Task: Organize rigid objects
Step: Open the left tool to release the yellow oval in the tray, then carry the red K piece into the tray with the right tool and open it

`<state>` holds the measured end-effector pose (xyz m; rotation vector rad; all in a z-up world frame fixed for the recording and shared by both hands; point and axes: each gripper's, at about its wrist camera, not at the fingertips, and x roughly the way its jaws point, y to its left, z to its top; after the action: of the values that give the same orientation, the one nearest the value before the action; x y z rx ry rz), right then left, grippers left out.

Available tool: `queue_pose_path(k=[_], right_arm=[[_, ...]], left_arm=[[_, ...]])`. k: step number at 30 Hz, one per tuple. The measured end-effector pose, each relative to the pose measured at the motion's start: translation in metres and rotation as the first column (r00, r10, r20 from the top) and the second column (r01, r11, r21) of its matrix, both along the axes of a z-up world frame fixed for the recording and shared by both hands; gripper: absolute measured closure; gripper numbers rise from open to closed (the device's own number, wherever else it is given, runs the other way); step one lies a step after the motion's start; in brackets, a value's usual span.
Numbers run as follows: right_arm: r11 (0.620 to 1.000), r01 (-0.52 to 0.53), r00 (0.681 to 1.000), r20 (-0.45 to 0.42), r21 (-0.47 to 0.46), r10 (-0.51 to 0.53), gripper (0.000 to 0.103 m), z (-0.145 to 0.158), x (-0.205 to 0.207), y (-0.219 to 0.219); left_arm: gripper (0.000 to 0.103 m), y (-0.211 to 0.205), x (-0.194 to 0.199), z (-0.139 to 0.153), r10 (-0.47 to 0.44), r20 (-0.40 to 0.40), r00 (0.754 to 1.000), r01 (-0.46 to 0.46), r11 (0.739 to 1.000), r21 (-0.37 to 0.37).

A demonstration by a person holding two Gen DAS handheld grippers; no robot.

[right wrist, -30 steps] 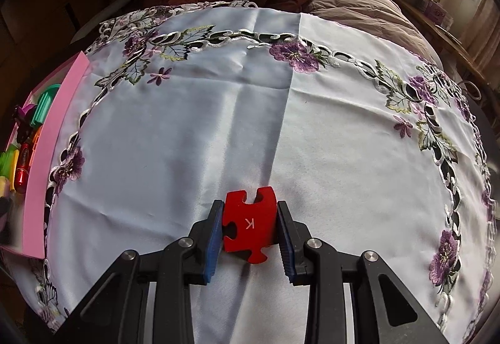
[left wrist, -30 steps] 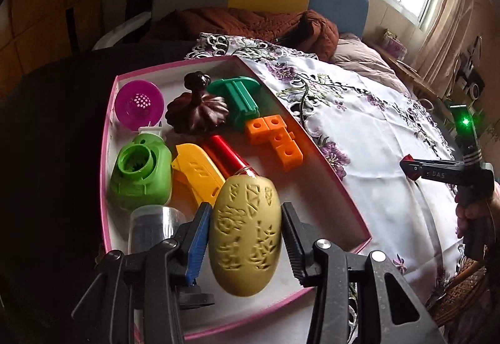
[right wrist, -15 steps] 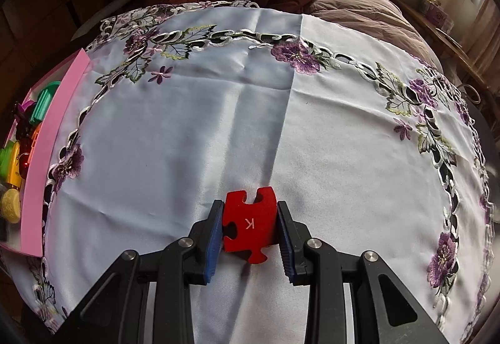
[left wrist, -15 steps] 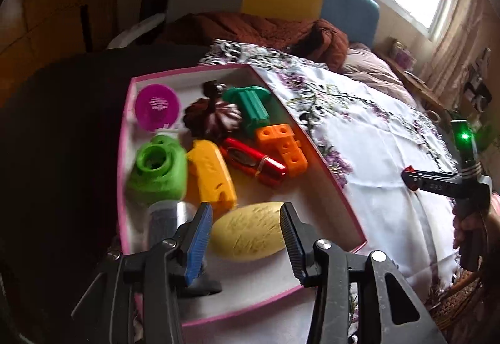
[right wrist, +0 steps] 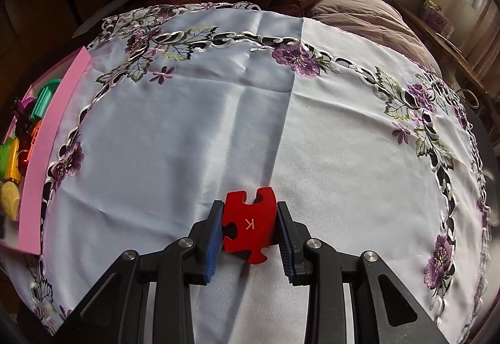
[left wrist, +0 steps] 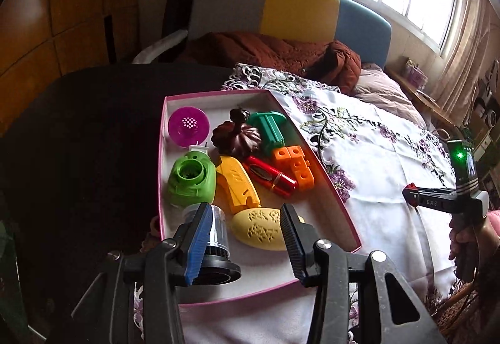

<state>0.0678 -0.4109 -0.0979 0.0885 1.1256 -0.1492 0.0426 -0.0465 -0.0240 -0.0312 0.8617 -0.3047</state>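
A pink-rimmed box (left wrist: 331, 187) holds several toys, among them a yellow embossed oval (left wrist: 262, 228), a green round piece (left wrist: 190, 181), a yellow piece (left wrist: 237, 181), a red tube (left wrist: 272, 176), orange blocks (left wrist: 295, 164) and a clear cup with a black base (left wrist: 215, 237). My left gripper (left wrist: 242, 242) is open and empty, above the near end of the box, with the oval lying below between its fingers. My right gripper (right wrist: 250, 234) is shut on a red puzzle piece (right wrist: 250, 226) marked K, just above the tablecloth. It also shows in the left wrist view (left wrist: 437, 203).
A white tablecloth (right wrist: 250, 93) with purple embroidered flowers covers the table. The box's pink wall (right wrist: 47, 144) stands at the left edge of the right wrist view. A brown jacket (left wrist: 281, 53) and a chair lie beyond the table. Dark tabletop lies left of the box.
My left gripper let go of the yellow oval, which now lies in the box, and drew back and up. The right gripper keeps the red puzzle piece, almost still.
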Motion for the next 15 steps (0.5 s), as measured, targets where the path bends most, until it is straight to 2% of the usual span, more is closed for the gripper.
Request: queue_pose_path(k=[11, 15], right_arm=[[1.000, 0.003, 1.000, -0.014, -0.012, -0.003, 0.070, 0.003, 0.001, 0.000], [1.000, -0.012, 0.999, 0.035, 0.005, 0.011, 0.070, 0.020, -0.002, 0.012]], left_arm=[[0.058, 0.011, -0.003, 0.000, 0.012, -0.006, 1.000, -0.013, 1.000, -0.023], [0.058, 0.014, -0.003, 0.001, 0.018, -0.001, 1.000, -0.018, 0.999, -0.030]])
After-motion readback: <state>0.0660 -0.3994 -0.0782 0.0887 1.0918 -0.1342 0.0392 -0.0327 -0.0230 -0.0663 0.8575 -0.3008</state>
